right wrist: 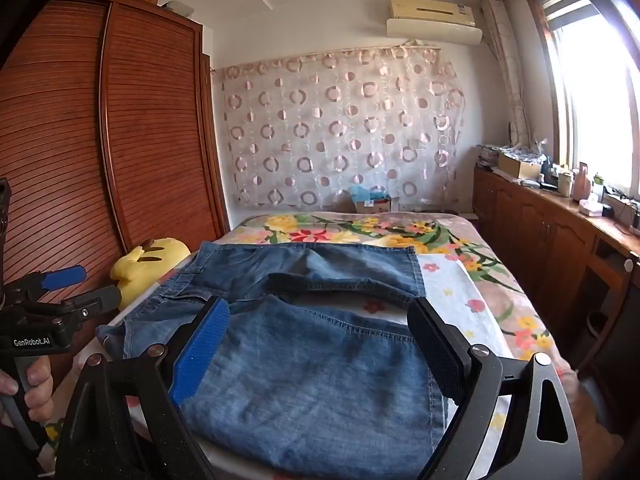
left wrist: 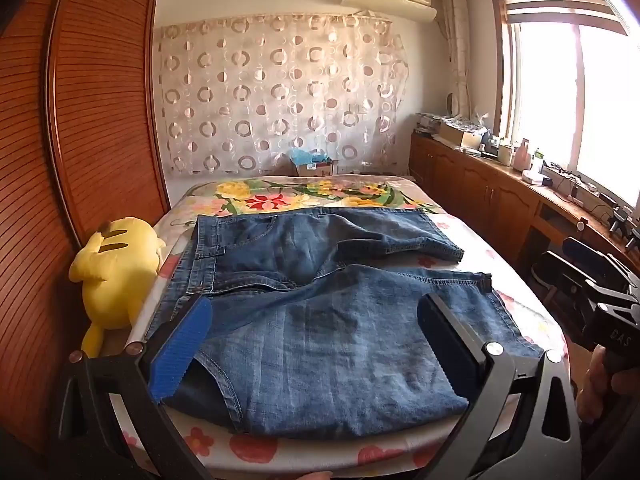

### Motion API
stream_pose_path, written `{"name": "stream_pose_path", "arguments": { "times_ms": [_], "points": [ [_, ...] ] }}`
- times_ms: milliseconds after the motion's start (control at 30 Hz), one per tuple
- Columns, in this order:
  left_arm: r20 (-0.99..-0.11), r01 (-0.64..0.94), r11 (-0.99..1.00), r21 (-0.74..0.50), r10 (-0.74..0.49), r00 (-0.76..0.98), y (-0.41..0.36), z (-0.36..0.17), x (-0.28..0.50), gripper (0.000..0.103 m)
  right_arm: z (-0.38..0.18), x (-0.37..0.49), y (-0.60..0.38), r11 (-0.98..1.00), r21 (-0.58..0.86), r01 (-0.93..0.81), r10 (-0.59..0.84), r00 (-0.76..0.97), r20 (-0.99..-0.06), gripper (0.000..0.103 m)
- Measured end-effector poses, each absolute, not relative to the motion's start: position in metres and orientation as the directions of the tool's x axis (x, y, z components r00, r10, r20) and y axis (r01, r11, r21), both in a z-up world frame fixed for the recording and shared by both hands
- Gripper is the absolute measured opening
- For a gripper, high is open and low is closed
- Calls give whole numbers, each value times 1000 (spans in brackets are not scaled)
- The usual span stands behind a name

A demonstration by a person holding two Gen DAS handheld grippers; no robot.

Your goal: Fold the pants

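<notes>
Awaiting the fold: a pair of denim pants, laid out flat, with both tools hovering over the near edge.
Pants [left wrist: 320,300]: lying spread on the bed, waistband toward the plush toy, the two legs running rightward with a gap between them; likely flattened this way so the legs can be brought together.
Bed [left wrist: 280,196]: carrying the pants on its floral cover, giving a broad soft surface for folding.
Left gripper [left wrist: 316,316]: hanging above the near leg, jaws standing wide apart, pinching nothing; apparently lining up for a grab.
Right gripper [right wrist: 320,328]: hovering over the near leg toward its hem, jaws likewise released and empty.
Plush toy [left wrist: 116,272]: resting beside the waistband, against the wardrobe [left wrist: 80,120], clear of the working area.
</notes>
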State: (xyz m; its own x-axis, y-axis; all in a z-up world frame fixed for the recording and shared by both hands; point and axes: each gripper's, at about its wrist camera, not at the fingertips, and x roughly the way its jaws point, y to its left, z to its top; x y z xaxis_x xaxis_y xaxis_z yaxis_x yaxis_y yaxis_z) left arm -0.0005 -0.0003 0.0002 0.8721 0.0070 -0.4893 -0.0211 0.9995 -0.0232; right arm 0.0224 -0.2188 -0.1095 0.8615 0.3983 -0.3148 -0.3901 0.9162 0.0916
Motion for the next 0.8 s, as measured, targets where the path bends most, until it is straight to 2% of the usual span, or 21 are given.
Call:
{"name": "stream_pose_path", "arguments": {
  "times_ms": [800],
  "points": [
    [-490, -20, 1000, -19, 8, 872, 0, 0, -1, 103, -106, 21, -224, 917, 86, -390, 396, 862, -316, 92]
  ]
}}
